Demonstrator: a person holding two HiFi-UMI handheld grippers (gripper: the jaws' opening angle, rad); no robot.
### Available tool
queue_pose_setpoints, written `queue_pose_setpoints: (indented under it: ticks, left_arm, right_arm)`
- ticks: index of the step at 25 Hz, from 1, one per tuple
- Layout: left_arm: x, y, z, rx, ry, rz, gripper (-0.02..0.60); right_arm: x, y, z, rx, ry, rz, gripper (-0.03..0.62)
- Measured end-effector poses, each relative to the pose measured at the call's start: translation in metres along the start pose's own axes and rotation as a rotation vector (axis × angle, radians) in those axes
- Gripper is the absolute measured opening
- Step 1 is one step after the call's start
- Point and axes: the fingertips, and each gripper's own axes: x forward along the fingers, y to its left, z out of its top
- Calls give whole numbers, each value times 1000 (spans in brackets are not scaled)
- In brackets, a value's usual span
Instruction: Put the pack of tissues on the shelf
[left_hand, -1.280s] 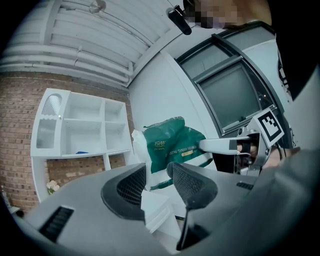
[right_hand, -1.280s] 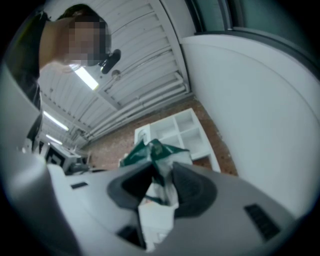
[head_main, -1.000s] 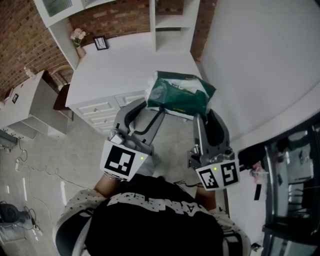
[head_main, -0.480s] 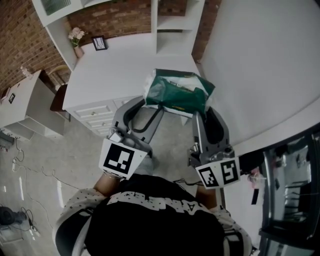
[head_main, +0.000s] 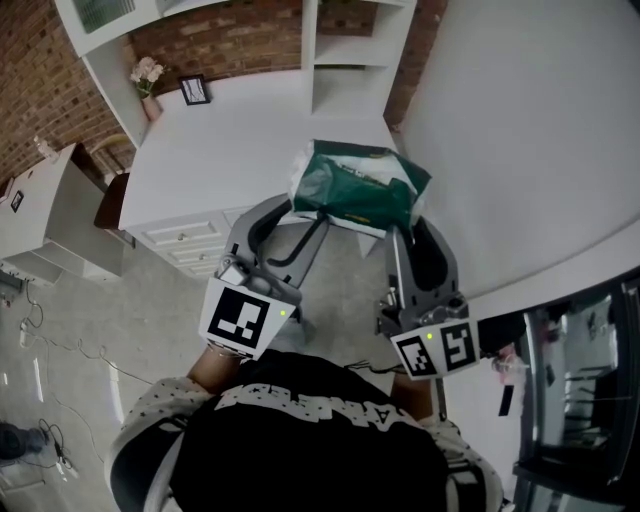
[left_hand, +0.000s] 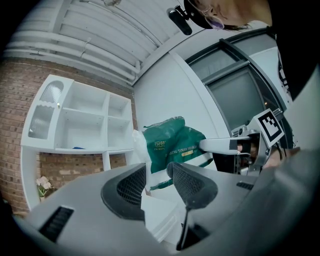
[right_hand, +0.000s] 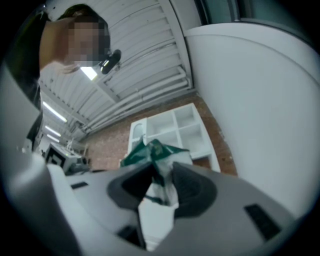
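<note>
The pack of tissues (head_main: 358, 187) is a green and white plastic bag held in the air between both grippers. My left gripper (head_main: 292, 207) is shut on its white left end, which shows between the jaws in the left gripper view (left_hand: 154, 172). My right gripper (head_main: 404, 224) is shut on the pack's right end; crumpled green and white wrap (right_hand: 159, 176) sits pinched between its pads. The white shelf unit (head_main: 342, 48) stands ahead above the desk, with empty compartments (left_hand: 82, 122) also seen in the right gripper view as the shelf (right_hand: 176, 131).
A white desk (head_main: 250, 130) with drawers (head_main: 190, 240) lies below the pack. A small picture frame (head_main: 194, 88) and a flower vase (head_main: 146, 80) stand at its back left. A white curved wall (head_main: 520, 130) rises on the right; a low white cabinet (head_main: 50, 205) is at the left.
Both grippers keep the same hold on the pack. The desk and shelf have slid slightly left and down in the head view.
</note>
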Motion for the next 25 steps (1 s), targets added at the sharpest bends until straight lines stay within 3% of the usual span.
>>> queue_pose_setpoints:
  ticks: [11, 25]
  left_arm:
    - [32, 46, -16, -26, 1, 2, 189]
    - [67, 86, -23, -43, -19, -48, 189]
  right_arm:
    - [54, -12, -18, -3, 20, -2, 146]
    - [99, -25, -27, -25, 27, -51, 146]
